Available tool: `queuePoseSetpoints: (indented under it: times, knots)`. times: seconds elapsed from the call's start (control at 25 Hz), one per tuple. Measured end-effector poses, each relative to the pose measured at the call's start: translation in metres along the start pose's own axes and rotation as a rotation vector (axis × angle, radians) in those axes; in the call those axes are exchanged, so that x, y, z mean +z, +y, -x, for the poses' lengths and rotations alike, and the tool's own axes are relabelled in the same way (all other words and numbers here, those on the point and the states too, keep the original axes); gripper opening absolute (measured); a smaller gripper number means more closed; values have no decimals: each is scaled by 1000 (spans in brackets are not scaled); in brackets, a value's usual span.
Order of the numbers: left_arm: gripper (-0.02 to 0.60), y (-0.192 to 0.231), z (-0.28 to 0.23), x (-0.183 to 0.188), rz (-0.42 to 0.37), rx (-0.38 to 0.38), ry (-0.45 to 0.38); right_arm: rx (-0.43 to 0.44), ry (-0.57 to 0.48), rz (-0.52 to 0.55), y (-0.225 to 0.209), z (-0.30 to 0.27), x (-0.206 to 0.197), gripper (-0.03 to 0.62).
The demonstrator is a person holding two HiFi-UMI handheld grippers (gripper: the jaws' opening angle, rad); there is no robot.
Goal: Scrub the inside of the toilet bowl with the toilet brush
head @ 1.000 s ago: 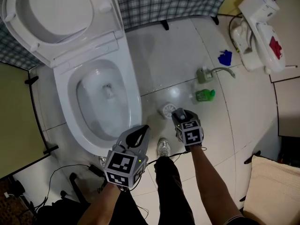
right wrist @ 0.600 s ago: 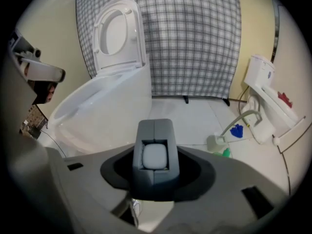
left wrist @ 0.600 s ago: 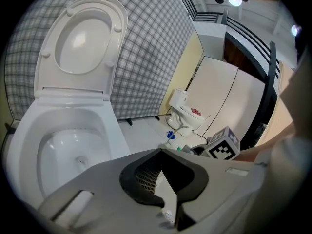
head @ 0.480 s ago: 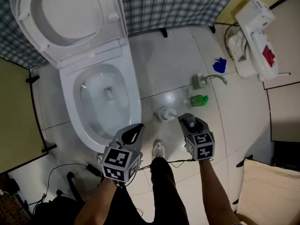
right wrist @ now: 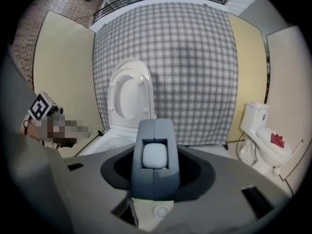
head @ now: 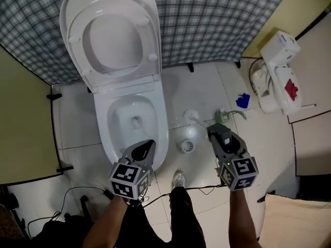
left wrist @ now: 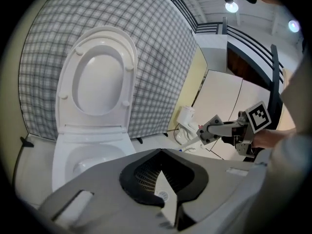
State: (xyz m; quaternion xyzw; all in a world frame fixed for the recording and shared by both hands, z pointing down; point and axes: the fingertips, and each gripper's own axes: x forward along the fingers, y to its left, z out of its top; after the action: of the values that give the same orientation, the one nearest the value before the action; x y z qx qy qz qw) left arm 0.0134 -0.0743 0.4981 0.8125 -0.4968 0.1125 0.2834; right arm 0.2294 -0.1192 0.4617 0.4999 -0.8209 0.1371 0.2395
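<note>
- As the right hand-held gripper (head: 218, 133) has the grey handle of the toilet brush (right wrist: 155, 179) between its jaws, the step in hand is, I judge, to carry the brush to the bowl; the scrubbing is not yet begun.
- Its jaws have just been closing. They stand now at a middle width and press on the handle from both sides; in the right gripper view the handle stands upright between them.
- In the head view a white head (head: 190, 115), which I take for the brush's, shows just left of this gripper, to the right of the toilet. I cannot follow the shaft between them clearly.
- The round holder (head: 187, 146) stands on the floor in the lower middle of the frame and looks empty.
- The left hand-held gripper (head: 150, 144) is low and left of centre, at the near edge of the toilet bowl (head: 101, 130). Its jaws meet at the tips and nothing is between them.
- The lid (head: 114, 35) is up at the upper left, so the bowl lies open.
- The next move calls for bringing the brush to the left over the rim, then lowering the head until the bristles touch the inner wall. The grip must be firm, because the handle could turn in the jaws when the head presses on the porcelain.
</note>
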Motion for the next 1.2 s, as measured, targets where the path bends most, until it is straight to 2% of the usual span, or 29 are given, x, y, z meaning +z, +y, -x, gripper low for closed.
queuePoseSetpoints:
  times: [0.2,0.4,0.52,0.64,0.96,1.2]
  knots:
    - [10,20,34,39,4,51,-61,86,-135,15,47,1,79,195]
    - [11,52,61,41,25,117,-67,186,-156,19,103,-22,105,195]
    - [11,73,71,25,46,152,-48,244,-130,3,138,-46,94,195]
    - [10,89,73,6,73,170,-29,266,-96,-18,165,-72,73,195]
    - [9,131,53,-34,124,191,1,230,-42,-98,192,-154,10,195]
    - [10,148,40,-40,141,184,13,184,-59,-150,192,-201,-4,195]
